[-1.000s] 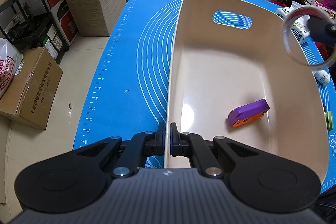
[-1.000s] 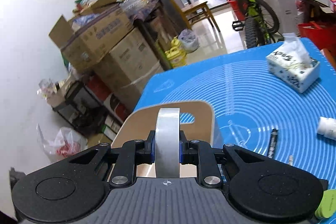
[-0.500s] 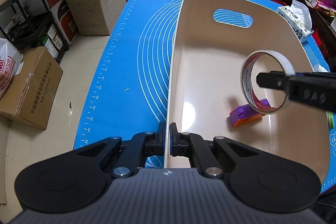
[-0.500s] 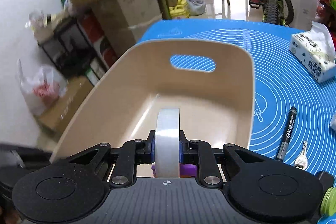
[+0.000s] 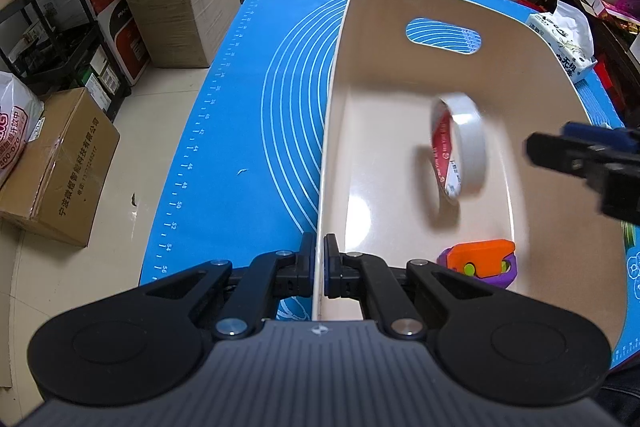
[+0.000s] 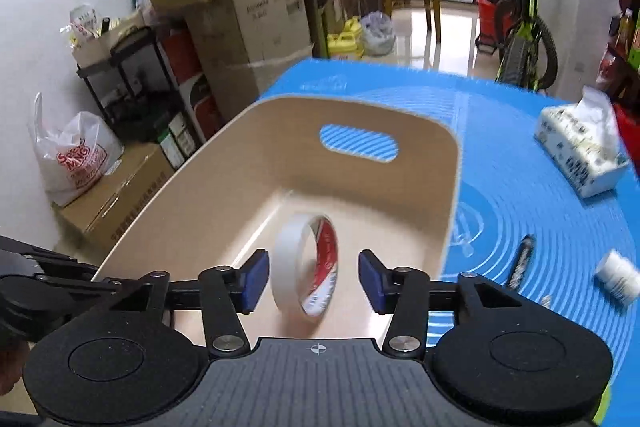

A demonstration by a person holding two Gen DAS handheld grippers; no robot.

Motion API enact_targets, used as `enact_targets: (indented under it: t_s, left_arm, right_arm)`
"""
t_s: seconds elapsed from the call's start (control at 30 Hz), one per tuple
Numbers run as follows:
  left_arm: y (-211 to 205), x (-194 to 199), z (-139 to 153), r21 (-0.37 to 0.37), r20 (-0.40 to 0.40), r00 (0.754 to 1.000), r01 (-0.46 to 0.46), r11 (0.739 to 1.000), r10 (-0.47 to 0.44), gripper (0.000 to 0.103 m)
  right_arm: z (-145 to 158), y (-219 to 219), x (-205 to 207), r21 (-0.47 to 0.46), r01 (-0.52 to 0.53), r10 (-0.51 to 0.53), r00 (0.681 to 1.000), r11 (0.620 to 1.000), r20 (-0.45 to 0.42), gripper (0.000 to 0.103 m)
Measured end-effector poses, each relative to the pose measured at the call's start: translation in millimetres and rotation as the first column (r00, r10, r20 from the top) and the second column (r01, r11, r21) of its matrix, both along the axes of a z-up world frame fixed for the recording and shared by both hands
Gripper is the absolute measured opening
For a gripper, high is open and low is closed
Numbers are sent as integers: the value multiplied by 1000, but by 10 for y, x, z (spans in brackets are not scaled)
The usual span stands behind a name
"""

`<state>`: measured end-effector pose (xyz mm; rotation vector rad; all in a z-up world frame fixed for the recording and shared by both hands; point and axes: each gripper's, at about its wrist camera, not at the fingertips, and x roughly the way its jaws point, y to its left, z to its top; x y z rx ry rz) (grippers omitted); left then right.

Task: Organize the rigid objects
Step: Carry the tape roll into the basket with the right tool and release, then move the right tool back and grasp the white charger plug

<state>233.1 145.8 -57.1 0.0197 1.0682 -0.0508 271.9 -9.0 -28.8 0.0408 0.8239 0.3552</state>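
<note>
The roll of tape (image 6: pixel 305 265) is on edge inside the beige bin (image 5: pixel 400 11), blurred, and whether it touches the floor of the bin I cannot tell; a shadow lies beneath it. The right gripper (image 6: pixel 312 281) has its jaws spread wide, one on each side of the roll and touching neither face. The left gripper (image 5: pixel 319 267) is clamped on the near wall of the bin, steadying it. A purple and orange toy (image 5: pixel 480 263) lies in the bin's near corner. The roll looks light and stiff, with smooth flat sides; on edge it will likely roll, so pinching across its width suits best. A pen (image 6: pixel 522 261) and a small bottle (image 6: pixel 618 277) wait on the blue mat (image 6: pixel 540 187).
</note>
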Motion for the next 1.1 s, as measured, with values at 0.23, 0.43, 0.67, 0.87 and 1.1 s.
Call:
enact_targets:
  t_s: [0.23, 0.43, 0.67, 0.87, 1.1]
  left_arm:
    - [4, -4, 10, -6, 3, 1000, -1, 1000, 1, 5]
    - [10, -10, 18, -8, 4, 1000, -2, 1000, 2, 5]
    - [14, -13, 19, -11, 5, 1000, -2, 1000, 2, 5]
    - [19, -13, 18, -9, 5, 1000, -2, 1000, 2, 5]
    - [21, -12, 18, -10, 5, 1000, -2, 1000, 2, 5]
  right_arm:
    - [261, -364, -166, 0, 53, -53, 995, 999, 87, 68]
    - [351, -840, -320, 15, 147, -147, 983, 989, 110, 71]
    - [161, -1248, -436, -42, 233, -229, 970, 972, 81, 71]
    - [-171, -1336, -499, -99, 260, -258, 966, 961, 29, 71]
    - [-587, -1332, -533, -123, 251, -257, 965, 960, -43, 71]
